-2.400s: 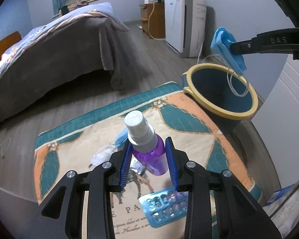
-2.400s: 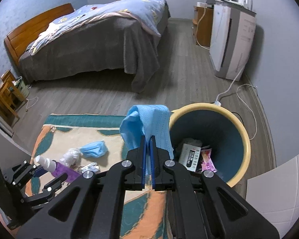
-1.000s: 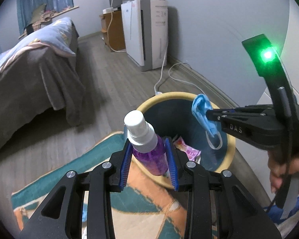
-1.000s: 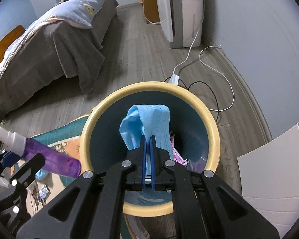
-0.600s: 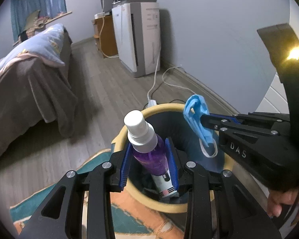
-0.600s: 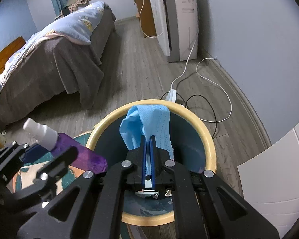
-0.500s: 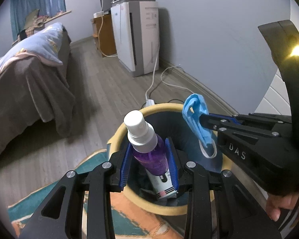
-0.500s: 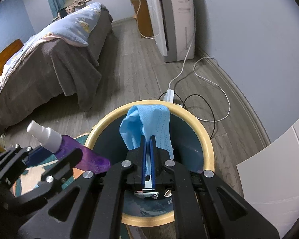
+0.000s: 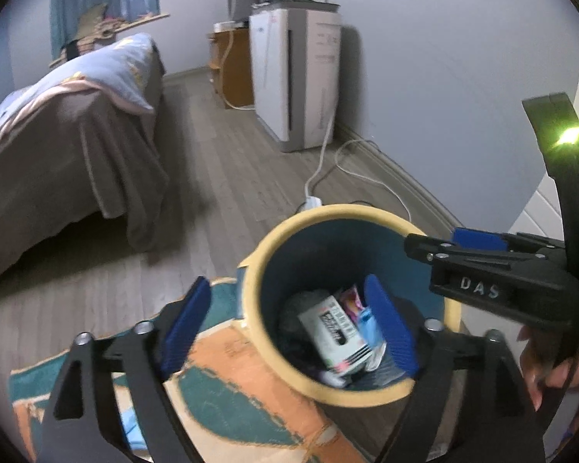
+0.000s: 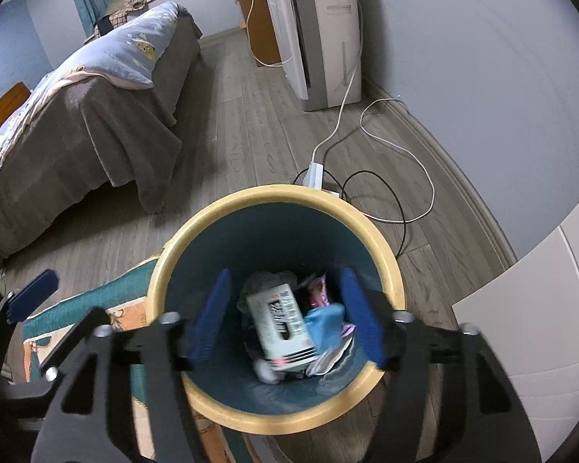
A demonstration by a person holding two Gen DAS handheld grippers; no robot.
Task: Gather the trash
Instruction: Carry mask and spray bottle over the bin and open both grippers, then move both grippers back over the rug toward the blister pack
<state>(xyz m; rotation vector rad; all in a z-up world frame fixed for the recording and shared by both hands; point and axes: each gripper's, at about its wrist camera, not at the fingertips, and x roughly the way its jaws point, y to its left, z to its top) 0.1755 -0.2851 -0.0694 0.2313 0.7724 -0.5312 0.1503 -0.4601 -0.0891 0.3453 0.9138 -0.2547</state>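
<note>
A round trash bin with a yellow rim [image 9: 251, 270] [image 10: 390, 266] and dark blue inside stands on the floor. Both grippers hang over its mouth. My left gripper [image 9: 289, 324] is open and empty. My right gripper [image 10: 285, 316] is open and empty too; it also shows in the left wrist view [image 9: 482, 266]. Inside the bin lie a white box with black print [image 10: 280, 322] [image 9: 334, 332], the blue face mask [image 10: 324, 324], a pink wrapper [image 10: 318, 287] and other trash. The spray bottle's white cap [image 10: 264, 372] shows blurred at the bottom.
A teal and orange rug [image 9: 231, 382] lies to the bin's left, with a blue item [image 9: 129, 430] on it. A bed [image 10: 85, 108] stands at far left. A white air purifier [image 10: 324, 34], a power strip [image 10: 314, 171] and cables lie behind the bin by the wall.
Both grippers have opened over the bin. The purple spray bottle has dropped from the left gripper and the blue mask from the right; both now lie in the bin.
</note>
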